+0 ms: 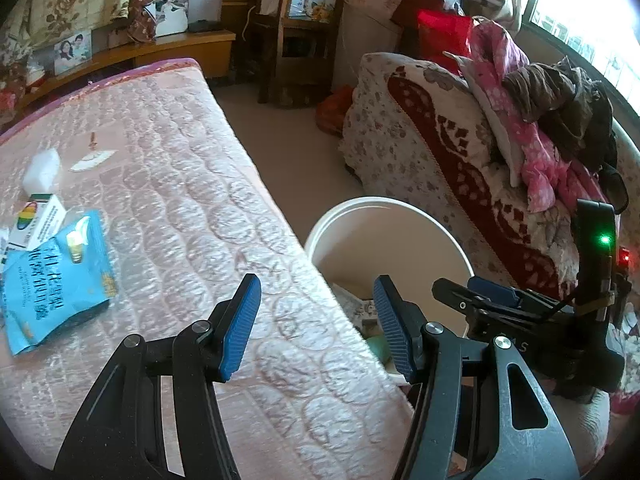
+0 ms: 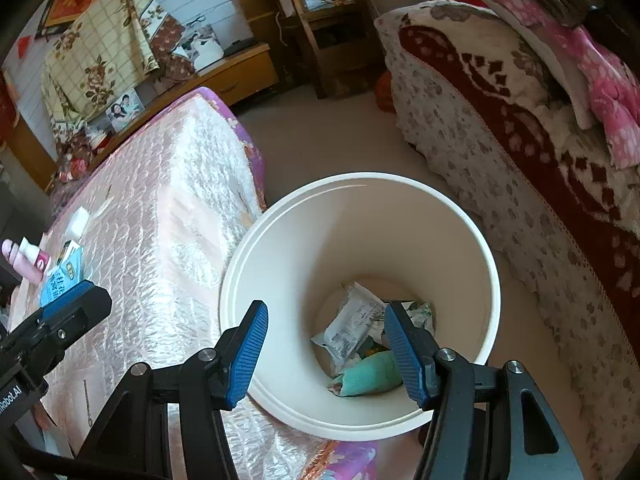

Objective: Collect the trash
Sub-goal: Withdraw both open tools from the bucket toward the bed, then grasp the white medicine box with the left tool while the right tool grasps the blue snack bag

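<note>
A white trash bucket [image 2: 452, 216] stands on the floor beside the pink quilted bed [image 2: 168, 216]; it also shows in the left wrist view [image 1: 404, 204]. Inside lie a white wrapper [image 2: 352, 326], a teal packet [image 2: 370, 378] and other scraps. My right gripper [image 2: 324, 350] is open and empty over the bucket's mouth. My left gripper [image 1: 316, 328] is open and empty over the bed's edge. On the bed [image 1: 180, 184] lie a blue snack bag [image 1: 52, 280], a small box with a rainbow mark [image 1: 38, 222], a white tissue pack [image 1: 42, 170] and a paper scrap [image 1: 92, 160].
A pink bottle [image 2: 26, 260] lies at the bed's left edge. A sofa with a floral blanket [image 2: 520, 152] and piled clothes [image 1: 532, 120] flanks the bucket on the right. A wooden rack [image 1: 304, 24] and a low cabinet [image 1: 160, 48] stand at the back.
</note>
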Motion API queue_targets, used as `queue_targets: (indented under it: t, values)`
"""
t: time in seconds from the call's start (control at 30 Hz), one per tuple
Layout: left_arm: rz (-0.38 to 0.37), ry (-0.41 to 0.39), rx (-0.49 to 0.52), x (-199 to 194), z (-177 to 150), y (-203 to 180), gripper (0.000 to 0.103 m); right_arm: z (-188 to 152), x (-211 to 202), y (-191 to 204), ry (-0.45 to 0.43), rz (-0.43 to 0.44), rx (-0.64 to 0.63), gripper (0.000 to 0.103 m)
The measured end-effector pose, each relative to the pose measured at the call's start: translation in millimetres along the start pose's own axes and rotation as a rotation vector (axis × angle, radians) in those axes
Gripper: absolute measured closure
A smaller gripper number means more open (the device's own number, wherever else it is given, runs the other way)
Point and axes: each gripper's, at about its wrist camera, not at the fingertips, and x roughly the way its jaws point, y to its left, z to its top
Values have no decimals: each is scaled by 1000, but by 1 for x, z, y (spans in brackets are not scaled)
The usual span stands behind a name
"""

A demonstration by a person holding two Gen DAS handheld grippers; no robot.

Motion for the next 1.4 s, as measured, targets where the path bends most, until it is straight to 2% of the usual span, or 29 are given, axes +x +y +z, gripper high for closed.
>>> queue_targets:
  t: [0.23,0.37,0.43,0.47,0.53,0.83,1.03,1.23,1.4]
  values:
    - [28,-17,-34,-22,-4,28,46,0,-6,30,-4,23,-65,45]
    - [59,-28,-71,-40,-7,57,46,-2,-7,53,-2,45,-110,44]
    - [85,-35,-94,-50,-10,75,46,-3,-7,68,3,70,-129,43]
    - [96,-36,-105,-54,-11,83,46,-4,-6,74,5,78,-138,36]
    - [123,-43,-135,-66,-15,106,46,-6,-4,93,6,94,-169,28]
    - [278,-58,-268,-103,-33,204,46,-10,-3,167,3,159,-305,28]
    - [323,-18,-333,-99,-42,245,46,-3,6,219,7,196,-388,28]
    - [335,-2,-327,-80,-38,252,46,12,19,262,10,211,-436,27]
    - [380,28,-320,-71,-37,263,46,26,34,294,19,226,-454,27]
